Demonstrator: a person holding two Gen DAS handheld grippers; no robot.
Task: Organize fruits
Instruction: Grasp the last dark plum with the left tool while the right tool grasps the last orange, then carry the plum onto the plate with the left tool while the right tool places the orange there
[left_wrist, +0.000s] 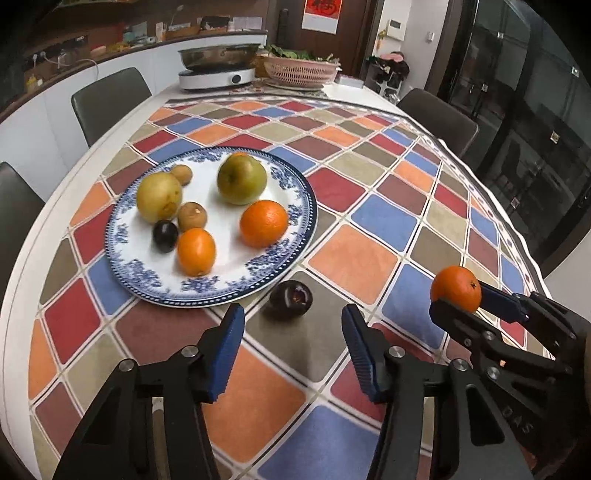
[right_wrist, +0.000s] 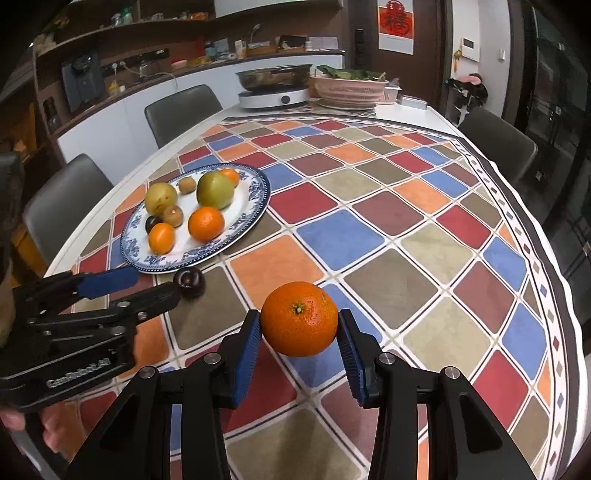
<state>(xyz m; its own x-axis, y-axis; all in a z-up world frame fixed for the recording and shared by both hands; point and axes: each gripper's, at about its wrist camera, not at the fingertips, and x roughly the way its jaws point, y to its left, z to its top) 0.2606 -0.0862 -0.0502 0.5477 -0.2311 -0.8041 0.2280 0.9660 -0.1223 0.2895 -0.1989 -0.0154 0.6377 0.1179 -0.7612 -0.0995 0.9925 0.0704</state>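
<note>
A blue-patterned plate (left_wrist: 295, 218) on the checked tablecloth holds two green pears, two kiwis, a dark plum and two oranges (left_wrist: 263, 223). It also shows in the right wrist view (right_wrist: 255, 206). A second dark plum (left_wrist: 290, 297) lies on the cloth just in front of the plate, a little beyond my left gripper (left_wrist: 293, 325), which is open and empty. My right gripper (right_wrist: 299, 332) is shut on an orange (right_wrist: 299, 319) and holds it above the cloth. The same held orange (left_wrist: 456, 288) shows at the right in the left wrist view.
At the table's far end stand an induction cooker with a steel pan (left_wrist: 218, 68) and a pink basket of greens (left_wrist: 301, 68). Grey chairs (left_wrist: 110, 99) stand along the left side and one (left_wrist: 439, 118) at the right.
</note>
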